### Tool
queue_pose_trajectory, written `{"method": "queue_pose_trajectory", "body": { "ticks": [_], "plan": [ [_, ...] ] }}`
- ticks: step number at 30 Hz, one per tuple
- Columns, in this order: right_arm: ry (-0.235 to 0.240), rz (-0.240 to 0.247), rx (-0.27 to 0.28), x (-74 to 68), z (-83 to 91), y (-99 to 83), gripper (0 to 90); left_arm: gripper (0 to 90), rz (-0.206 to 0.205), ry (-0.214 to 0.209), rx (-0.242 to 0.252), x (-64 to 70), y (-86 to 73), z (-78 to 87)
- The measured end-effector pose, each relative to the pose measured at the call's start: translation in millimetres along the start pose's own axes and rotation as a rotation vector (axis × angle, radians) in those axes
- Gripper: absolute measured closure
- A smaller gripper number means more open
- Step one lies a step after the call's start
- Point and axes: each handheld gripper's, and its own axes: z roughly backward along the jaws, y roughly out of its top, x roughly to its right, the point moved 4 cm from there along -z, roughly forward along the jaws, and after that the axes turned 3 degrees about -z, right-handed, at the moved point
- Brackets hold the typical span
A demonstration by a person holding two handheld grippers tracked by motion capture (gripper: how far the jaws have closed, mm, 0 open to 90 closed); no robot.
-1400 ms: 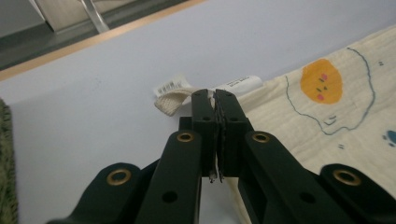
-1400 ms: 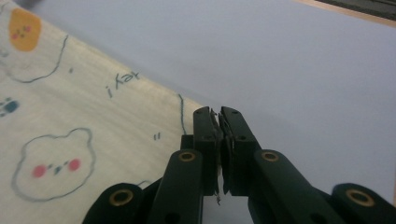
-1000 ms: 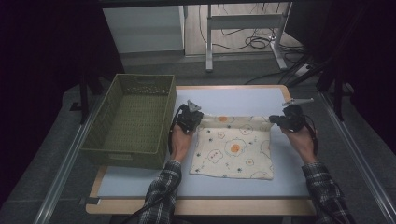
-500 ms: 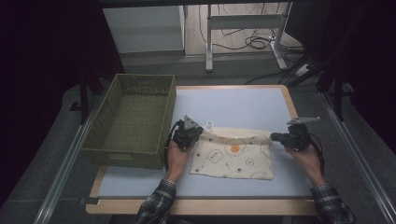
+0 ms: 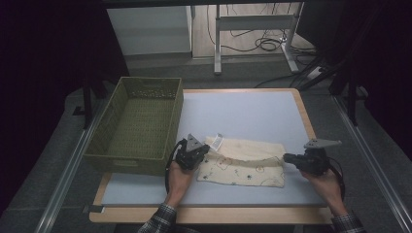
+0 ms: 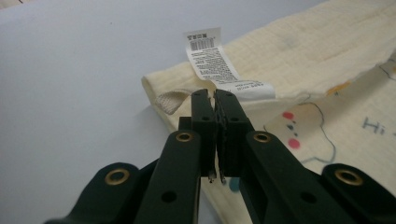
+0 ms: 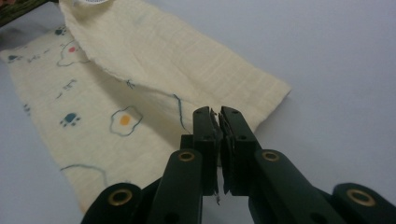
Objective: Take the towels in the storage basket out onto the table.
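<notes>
Nearest the viewer, the person's two hands are holding the grippers at the table's near side. The left gripper [image 5: 193, 154] is sitting at the left end of the cloth [image 5: 243, 162], its jaws pressed together with a sliver of fabric edge seemingly pinched between them, just below the white care label [image 6: 210, 58]. The right gripper [image 5: 302, 159] is sitting at the cloth's right end, jaws likewise together; whether they are clamping the corner cannot be told. The cloth is lying between the two grippers on the pale blue table [image 5: 243, 111], its long axis running left to right, its far strip folded toward the person over the printed face. Farther off to the left, the green basket [image 5: 124, 158] is standing nearer the left gripper.
</notes>
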Motion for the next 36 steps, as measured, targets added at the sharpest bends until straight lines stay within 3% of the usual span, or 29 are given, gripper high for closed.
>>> {"method": "queue_pose_trajectory", "body": {
  "ticks": [14, 27, 29, 32, 36],
  "plan": [
    [0.038, 0.029, -0.025, -34.2, 18.2, -24.3, 84.9, 87.2, 0.002, -0.023, 0.027, 18.0, -22.0, 29.7],
    [0.058, 0.014, -0.052, -42.1, 15.5, -47.3, 83.7, 85.9, 0.002, -0.057, 0.018, 31.7, -40.1, 44.7],
    [0.056, 0.013, -0.058, -42.9, 16.4, -49.5, 80.9, 81.0, 0.015, -0.068, 0.013, 32.3, -43.9, 48.6],
    [0.059, 0.01, -0.053, -43.6, 21.5, -51.7, 72.8, 64.7, 0.029, -0.061, 0.008, 32.2, -47.2, 56.0],
    [0.041, 0.007, -0.029, -40.8, 32.7, -49.9, 69.8, 57.4, 0.043, -0.067, 0.016, 33.2, -42.7, 61.9]
  ]
}}
